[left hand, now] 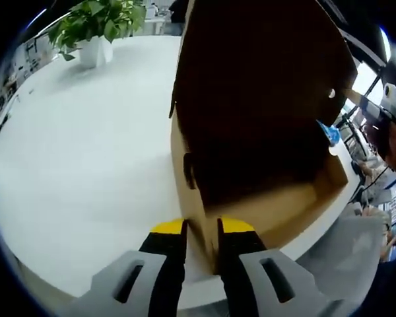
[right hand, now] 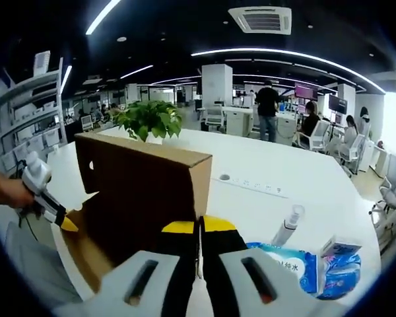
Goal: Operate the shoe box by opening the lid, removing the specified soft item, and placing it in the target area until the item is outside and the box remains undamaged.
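A: Status?

B: Lid-opening step, as I read it. Shoe box [left hand: 264, 158] sits on the white counter [left hand: 86, 165], lid [left hand: 257, 59] stood up. My left claw [left hand: 201, 231] is clenched on the box's front wall at the near corner, one jaw each side of the cardboard.

A: Right side?

B: Right claw [right hand: 199, 228] is pressed closed on nothing, jaws touching, held level in front of the box [right hand: 142, 191]. In the right gripper view I see my left hand [right hand: 6, 191] coming in from the box's far side.

A: The soft item?

B: Box interior is dark, so I can't tell what's inside. A blue-and-white soft pack [right hand: 303, 267] lies on the counter beside the right claw, next to a white tube [right hand: 287, 224]. Could be unrelated.

A: Next?

B: My guess: hold the box steady with the left, open the right claw, reach in over the wall. Keep the squeeze light or the cardboard creases.
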Action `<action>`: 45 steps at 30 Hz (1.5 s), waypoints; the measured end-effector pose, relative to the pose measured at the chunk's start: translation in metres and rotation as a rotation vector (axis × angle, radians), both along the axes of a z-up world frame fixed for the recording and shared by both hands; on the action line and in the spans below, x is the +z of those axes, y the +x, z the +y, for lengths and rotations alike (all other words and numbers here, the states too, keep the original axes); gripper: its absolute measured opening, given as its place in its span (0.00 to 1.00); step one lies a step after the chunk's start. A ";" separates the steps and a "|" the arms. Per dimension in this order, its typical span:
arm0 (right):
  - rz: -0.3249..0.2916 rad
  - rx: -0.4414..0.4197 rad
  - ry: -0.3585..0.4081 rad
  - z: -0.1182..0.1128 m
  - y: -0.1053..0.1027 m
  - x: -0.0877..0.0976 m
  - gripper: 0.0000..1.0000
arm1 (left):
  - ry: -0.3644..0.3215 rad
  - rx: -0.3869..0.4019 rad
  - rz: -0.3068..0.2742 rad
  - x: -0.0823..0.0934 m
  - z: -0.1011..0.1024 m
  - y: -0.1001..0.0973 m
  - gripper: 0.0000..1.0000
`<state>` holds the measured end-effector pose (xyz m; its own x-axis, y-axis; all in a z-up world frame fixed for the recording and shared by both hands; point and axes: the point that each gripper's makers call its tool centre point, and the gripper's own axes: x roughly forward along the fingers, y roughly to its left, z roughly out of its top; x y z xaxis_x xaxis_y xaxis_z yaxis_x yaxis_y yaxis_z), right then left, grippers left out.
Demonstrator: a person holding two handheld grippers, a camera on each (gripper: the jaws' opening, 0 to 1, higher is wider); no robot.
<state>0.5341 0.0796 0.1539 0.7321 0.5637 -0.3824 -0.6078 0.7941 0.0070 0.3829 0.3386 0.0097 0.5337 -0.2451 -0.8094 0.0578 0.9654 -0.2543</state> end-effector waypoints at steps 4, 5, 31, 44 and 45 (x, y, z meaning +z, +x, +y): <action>0.005 -0.010 -0.006 -0.001 -0.006 -0.001 0.00 | -0.011 0.002 -0.018 0.000 0.000 0.000 0.18; 0.005 -0.014 -0.013 -0.002 -0.008 -0.003 0.00 | -0.013 0.001 -0.026 0.000 0.000 0.001 0.19; 0.069 -0.086 -0.097 -0.011 -0.052 -0.029 0.00 | -0.109 -0.102 -0.181 0.037 -0.014 -0.009 0.39; 0.089 -0.083 -0.107 -0.013 -0.067 -0.039 0.01 | -0.165 -0.148 -0.295 0.100 -0.021 -0.036 0.35; 0.091 -0.082 -0.110 -0.013 -0.068 -0.040 0.01 | -0.175 -0.151 -0.304 0.104 -0.023 -0.036 0.35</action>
<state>0.4662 0.0666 0.1137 0.7333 0.4550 -0.5053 -0.5420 0.8398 -0.0304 0.3470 0.3155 0.1141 0.6906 -0.4594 -0.5586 0.2939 0.8840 -0.3637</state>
